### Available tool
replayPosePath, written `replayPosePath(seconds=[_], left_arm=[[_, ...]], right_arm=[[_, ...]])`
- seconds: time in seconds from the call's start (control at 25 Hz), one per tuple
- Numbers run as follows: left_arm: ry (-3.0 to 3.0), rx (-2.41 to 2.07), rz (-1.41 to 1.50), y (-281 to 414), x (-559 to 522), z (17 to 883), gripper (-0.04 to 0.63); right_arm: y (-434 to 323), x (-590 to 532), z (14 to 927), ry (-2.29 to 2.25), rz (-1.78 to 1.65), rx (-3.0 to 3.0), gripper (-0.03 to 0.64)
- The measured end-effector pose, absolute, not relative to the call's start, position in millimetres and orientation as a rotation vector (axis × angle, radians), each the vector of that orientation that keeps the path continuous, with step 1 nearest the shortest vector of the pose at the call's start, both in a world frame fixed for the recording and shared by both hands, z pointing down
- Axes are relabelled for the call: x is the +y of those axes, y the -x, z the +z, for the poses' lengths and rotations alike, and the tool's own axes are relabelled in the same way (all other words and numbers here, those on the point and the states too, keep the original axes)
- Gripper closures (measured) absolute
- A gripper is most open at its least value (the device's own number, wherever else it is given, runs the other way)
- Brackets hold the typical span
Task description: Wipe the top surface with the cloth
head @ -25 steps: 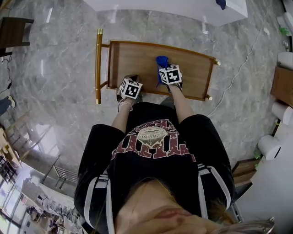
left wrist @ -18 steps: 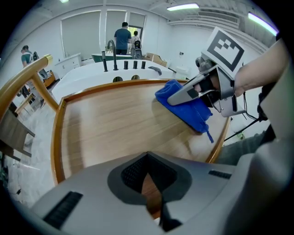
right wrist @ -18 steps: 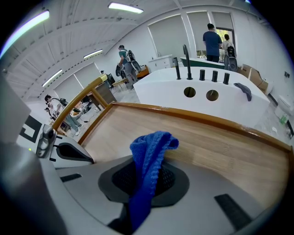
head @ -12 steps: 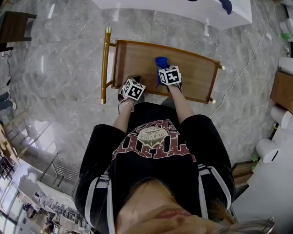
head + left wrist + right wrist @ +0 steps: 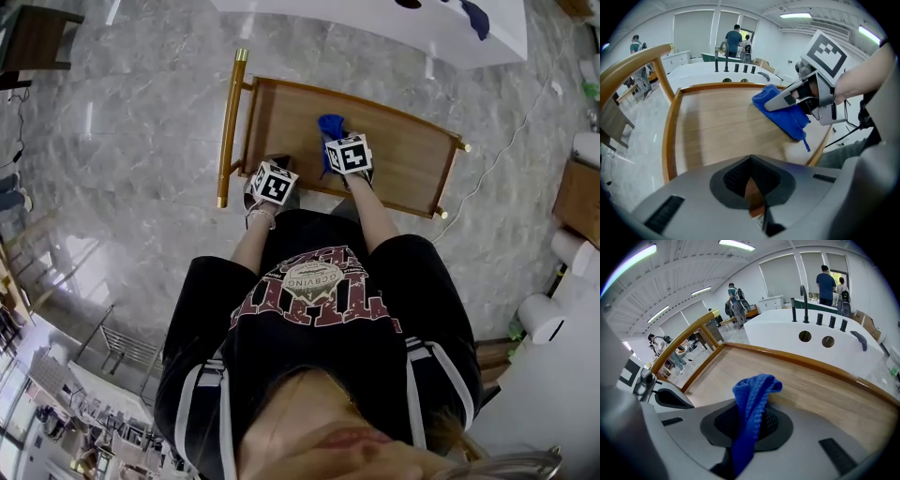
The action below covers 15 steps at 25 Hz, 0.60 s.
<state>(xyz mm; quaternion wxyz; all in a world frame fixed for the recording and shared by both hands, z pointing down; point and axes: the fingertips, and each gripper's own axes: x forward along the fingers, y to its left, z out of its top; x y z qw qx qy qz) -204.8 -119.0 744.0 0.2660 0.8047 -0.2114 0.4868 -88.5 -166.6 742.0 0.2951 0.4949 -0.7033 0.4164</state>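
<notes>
Head view with both gripper views: wiping of a cart top. The right tongs (image 5: 747,423) are clenched on the blue cloth (image 5: 753,392), which is pinched at its lower end and rises through the jaws to fold over just ahead of them. From the left gripper view its free part drapes below the tongs onto the wooden top surface (image 5: 398,150), apparently touching it. The cloth's long axis runs along the tongs, pointing away from the person toward the far rim. It lies left of the middle of the top, so the larger bare stretch of wood extends to the person's right and a shorter one toward the gold handle (image 5: 231,127). Judged from this, the coming stroke turns on sweeping the cloth sideways across its own axis. The right hand alone carries the cloth. The left tongs (image 5: 751,187) are drawn together, with a brown sliver between them that appears to be the near rim (image 5: 403,203) of the cart, held as if to steady it. The rimmed top holds only the cloth. Beyond it stands a white counter (image 5: 787,331) with 2 round openings, their contents not visible.
</notes>
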Motion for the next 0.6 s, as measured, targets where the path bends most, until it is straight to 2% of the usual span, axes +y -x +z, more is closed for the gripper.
replayPosePath(seconds=[0.6], left_arm=[[-2.119, -0.648, 1.286, 261, -121, 744, 0.548]], right_arm=[[153, -194, 743, -1.227, 1.077, -1.929, 0.561]])
